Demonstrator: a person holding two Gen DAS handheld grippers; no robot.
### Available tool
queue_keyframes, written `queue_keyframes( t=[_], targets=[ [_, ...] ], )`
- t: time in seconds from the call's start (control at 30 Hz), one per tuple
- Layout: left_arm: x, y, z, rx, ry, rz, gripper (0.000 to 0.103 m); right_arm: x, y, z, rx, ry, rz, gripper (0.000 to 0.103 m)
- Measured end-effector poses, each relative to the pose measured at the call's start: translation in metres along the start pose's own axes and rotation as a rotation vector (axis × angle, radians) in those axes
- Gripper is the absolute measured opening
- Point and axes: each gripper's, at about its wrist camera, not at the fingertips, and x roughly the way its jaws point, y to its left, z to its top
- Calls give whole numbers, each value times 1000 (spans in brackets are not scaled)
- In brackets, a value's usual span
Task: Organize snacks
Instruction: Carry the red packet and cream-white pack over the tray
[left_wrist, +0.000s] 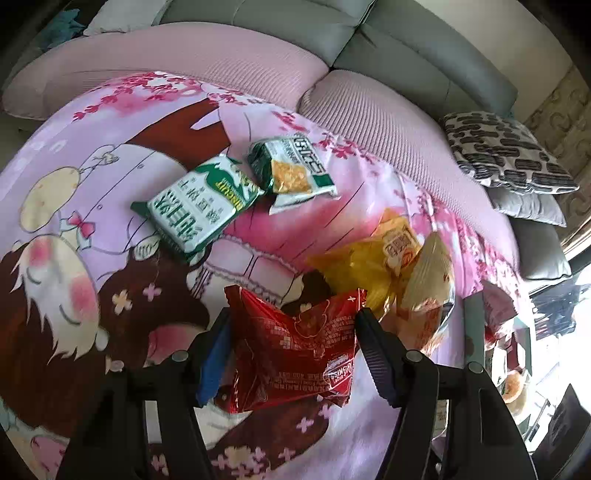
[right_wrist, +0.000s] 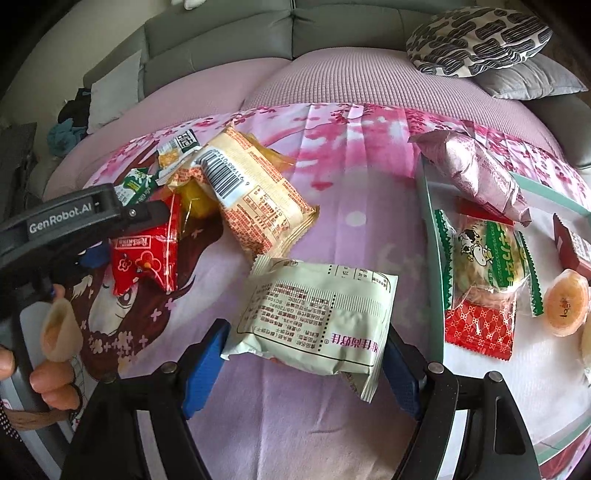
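Note:
My left gripper is shut on a crinkled red snack packet, with a pad pressing on each side. The right wrist view shows the same red packet at far left, under the black left gripper. My right gripper is shut on a pale printed packet, back side up, over the pink cartoon cloth. Two green biscuit packets and a yellow packet lie on the cloth beyond the left gripper. A cream and orange packet lies with its barcode up.
A glass-rimmed tray at right holds a pink packet, a green cow packet, a small red packet and an orange jelly cup. A grey sofa and a patterned pillow are behind. A hand grips the left handle.

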Motion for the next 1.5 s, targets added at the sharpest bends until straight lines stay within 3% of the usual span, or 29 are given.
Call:
queue_keyframes(
  t=[0.27, 0.67, 1.0, 1.17, 1.27, 1.5],
  targets=[
    [-11, -6, -14, 20, 18, 119, 64, -3, -2, -1, 18, -8, 17, 81],
    [-25, 5, -20, -10, 25, 208, 61, -9, -2, -3, 16, -9, 15, 81],
    [-31, 14, -22, -30, 31, 237, 61, -5, -5, 2, 27, -20, 48, 84],
    [-31, 17, -22, -39, 36, 231, 61, -3, -2, 4, 16, -20, 16, 83],
    [-31, 17, -22, -40, 37, 230, 61, 0, 0, 4, 1, -22, -38, 63],
    [-33, 16, -22, -41, 31, 240, 61, -6, -5, 5, 15, -40, -30, 53]
  ],
)
